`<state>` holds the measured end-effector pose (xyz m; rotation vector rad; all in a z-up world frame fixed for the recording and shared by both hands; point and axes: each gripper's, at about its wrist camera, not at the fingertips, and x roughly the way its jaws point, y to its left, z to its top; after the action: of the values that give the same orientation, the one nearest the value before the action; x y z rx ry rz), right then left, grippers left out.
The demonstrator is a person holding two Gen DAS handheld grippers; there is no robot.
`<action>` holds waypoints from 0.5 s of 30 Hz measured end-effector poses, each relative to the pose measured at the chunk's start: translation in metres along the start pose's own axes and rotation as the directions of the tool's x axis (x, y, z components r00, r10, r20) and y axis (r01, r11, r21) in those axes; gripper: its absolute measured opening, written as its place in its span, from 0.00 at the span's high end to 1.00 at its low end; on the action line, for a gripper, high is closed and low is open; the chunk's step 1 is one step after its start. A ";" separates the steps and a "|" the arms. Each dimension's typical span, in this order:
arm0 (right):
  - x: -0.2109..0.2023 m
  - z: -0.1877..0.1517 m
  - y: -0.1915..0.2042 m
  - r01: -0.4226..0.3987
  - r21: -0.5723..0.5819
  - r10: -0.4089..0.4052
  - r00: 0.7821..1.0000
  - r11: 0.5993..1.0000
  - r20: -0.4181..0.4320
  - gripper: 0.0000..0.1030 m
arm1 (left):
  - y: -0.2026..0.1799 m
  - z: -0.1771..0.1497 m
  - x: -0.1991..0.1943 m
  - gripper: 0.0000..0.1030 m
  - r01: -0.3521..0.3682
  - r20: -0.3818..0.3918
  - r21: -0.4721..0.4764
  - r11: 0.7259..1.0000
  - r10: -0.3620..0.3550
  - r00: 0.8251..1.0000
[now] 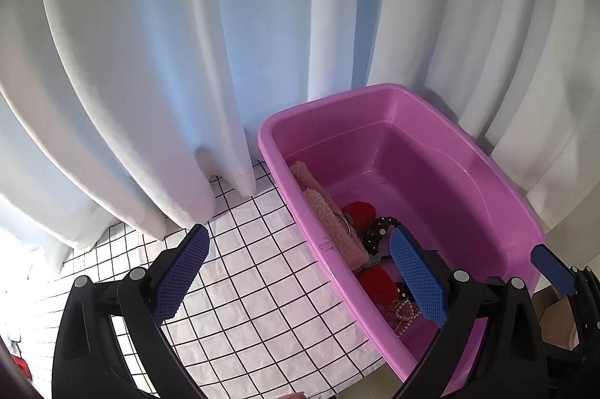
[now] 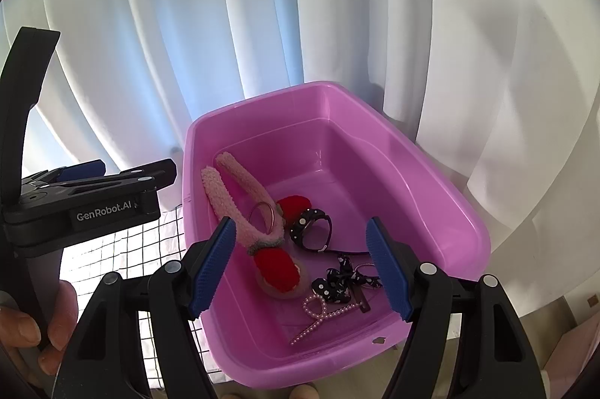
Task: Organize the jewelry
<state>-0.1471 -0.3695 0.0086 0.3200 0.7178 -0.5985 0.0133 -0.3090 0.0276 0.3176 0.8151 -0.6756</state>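
From my right wrist view, the pink tub (image 2: 442, 196) fills the middle of the frame, its far rim against the white curtain (image 2: 262, 5) and its near rim low at the bottom edge. The jewelry sits in the near-left half of the tub floor: a fuzzy pink headband (image 2: 232, 200) with red ends, a thin ring (image 2: 262, 215) leaning on it, a black dotted watch (image 2: 309, 230), a dotted bow clip (image 2: 337, 281) and a pearl clip (image 2: 317, 314) lowest. The far-right half of the floor is bare pink plastic.

My right gripper (image 2: 302, 267) hovers above the tub's near end, jaws wide and holding nothing, its blue pads (image 2: 212, 271) flanking the pile.

In the left wrist view, my left gripper (image 1: 300, 271) is also spread wide and empty. It straddles the tub's left wall (image 1: 330, 249): one pad over the gridded tablecloth (image 1: 243, 286), the other over the tub interior. The right gripper's blue tip pokes in at the frame's right edge, just beside it.
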 end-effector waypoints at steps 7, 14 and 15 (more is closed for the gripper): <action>-0.001 -0.001 0.001 0.000 -0.001 0.000 1.000 1.000 0.000 0.33 | 0.000 0.000 -0.001 0.07 -0.001 0.002 -0.001 1.000 0.001 1.000; -0.002 -0.002 0.002 0.002 0.001 -0.002 1.000 1.000 0.000 0.33 | -0.002 0.002 -0.002 0.07 0.006 -0.006 -0.004 1.000 -0.006 1.000; -0.001 -0.001 0.002 0.001 0.000 -0.001 1.000 1.000 0.000 0.33 | -0.002 0.002 -0.002 0.07 0.003 -0.002 -0.003 1.000 -0.003 1.000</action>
<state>-0.1477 -0.3670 0.0086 0.3200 0.7180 -0.5998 0.0119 -0.3109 0.0308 0.3150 0.8187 -0.6769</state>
